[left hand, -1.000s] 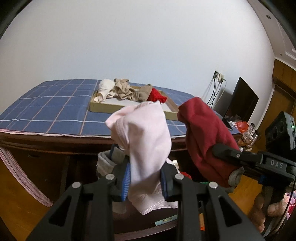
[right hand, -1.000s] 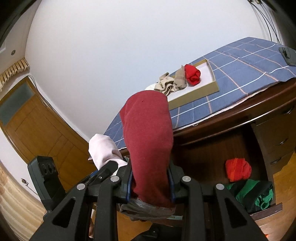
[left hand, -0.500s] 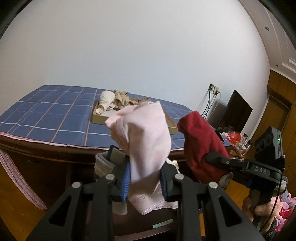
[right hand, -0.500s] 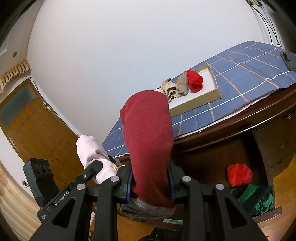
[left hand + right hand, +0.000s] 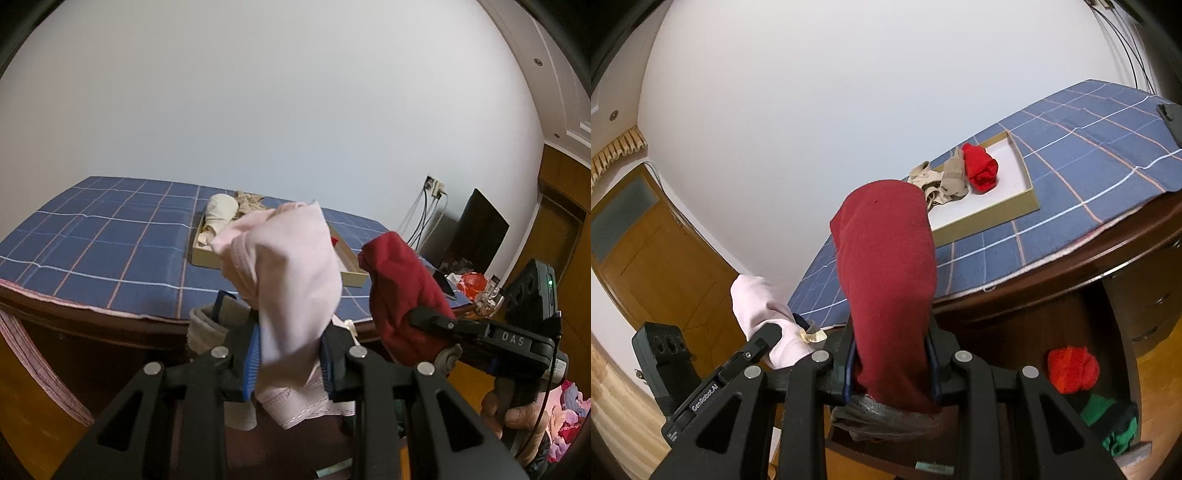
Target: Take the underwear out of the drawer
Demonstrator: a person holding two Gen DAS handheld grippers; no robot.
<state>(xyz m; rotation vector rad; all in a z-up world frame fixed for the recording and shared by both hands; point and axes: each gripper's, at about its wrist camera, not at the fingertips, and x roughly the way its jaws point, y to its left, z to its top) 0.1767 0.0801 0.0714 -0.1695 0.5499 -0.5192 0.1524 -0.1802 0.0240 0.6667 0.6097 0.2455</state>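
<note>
My left gripper [image 5: 290, 363] is shut on a pale pink piece of underwear [image 5: 291, 273] that stands up between its blue pads. To its right, my right gripper [image 5: 892, 373] is shut on a dark red piece of underwear [image 5: 886, 273], also seen from the left wrist as dark red cloth [image 5: 400, 291]. Both are held in the air in front of the desk. The open drawer [image 5: 1134, 452] lies low at the right with a bright red roll [image 5: 1071, 369] and green cloth [image 5: 1115, 424] in it. The pink piece [image 5: 757, 310] shows at the left of the right wrist view.
A desk with a blue checked cloth [image 5: 92, 236] carries a shallow cardboard tray [image 5: 997, 216] holding beige, cream and red garments. A black monitor [image 5: 476, 236] and wall cables stand at the right. A wooden door [image 5: 653, 254] is at the left. A hand [image 5: 517, 410] grips the right tool.
Both grippers have risen a little and drifted, still holding their garments. The desk top and tray now sit lower and smaller in both views.
</note>
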